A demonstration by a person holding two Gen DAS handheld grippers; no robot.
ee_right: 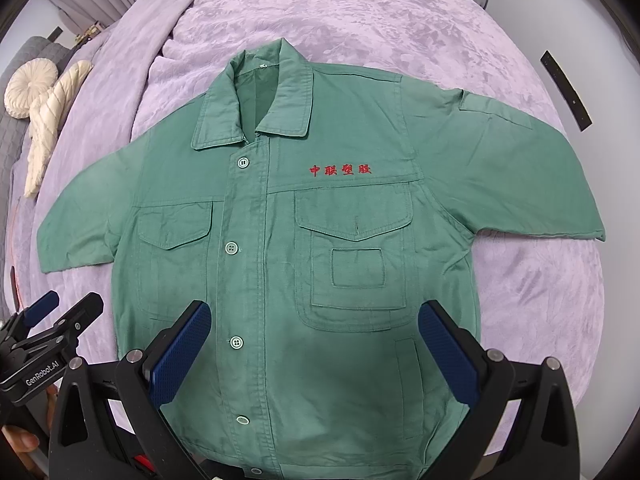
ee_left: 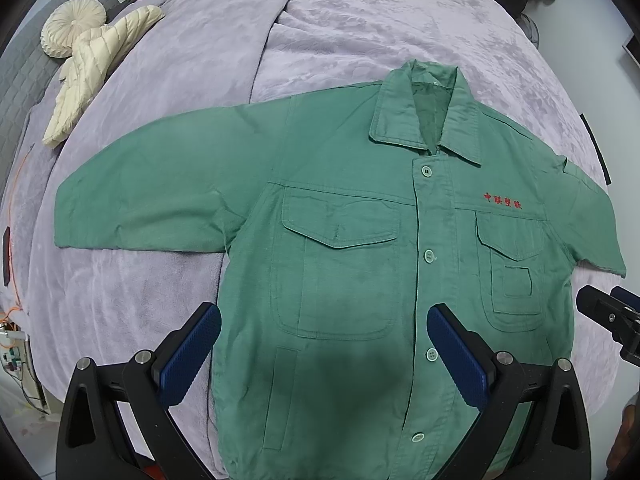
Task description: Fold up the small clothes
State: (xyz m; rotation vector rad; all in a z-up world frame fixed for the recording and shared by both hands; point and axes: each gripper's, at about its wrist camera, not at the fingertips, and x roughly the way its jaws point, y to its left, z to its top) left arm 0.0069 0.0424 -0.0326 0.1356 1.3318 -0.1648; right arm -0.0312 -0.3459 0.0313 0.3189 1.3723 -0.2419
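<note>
1. Left gripper (ee_left: 324, 354): we see its blue fingers (ee_left: 190, 354) spread wide with nothing between them, hanging over the lower front of the shirt on the side of its plain chest pocket (ee_left: 340, 272). Whether they touch the cloth, we cannot tell.
2. Right gripper (ee_right: 314, 354): fingers (ee_right: 448, 354) equally wide apart and empty, hovering over the lower front under the pocket with the small patch (ee_right: 356, 266).
3. Both grippers sit near the hem end, side by side; the left one shows at the left edge of the right wrist view, the right one at the right edge of the left wrist view.
4. Green shirt (ee_left: 360, 240): lies flat, face up and buttoned on the purple bed cover (ee_left: 360, 28), both short sleeves spread out sideways. No fold made yet.
5. Key relation: the shirt's long axis runs straight away from our fingers, hem nearest, collar (ee_right: 256, 116) farthest, red embroidery (ee_right: 340, 170) on the chest between.
6. Left sleeve (ee_left: 152, 184) lies outward of the left gripper, right sleeve (ee_right: 520, 176) outward of the right, so we judge each hand nearer its own side for a first sleeve fold.
7. Cream cushions (ee_left: 80, 64) lie well apart, up-left on the bed.
</note>
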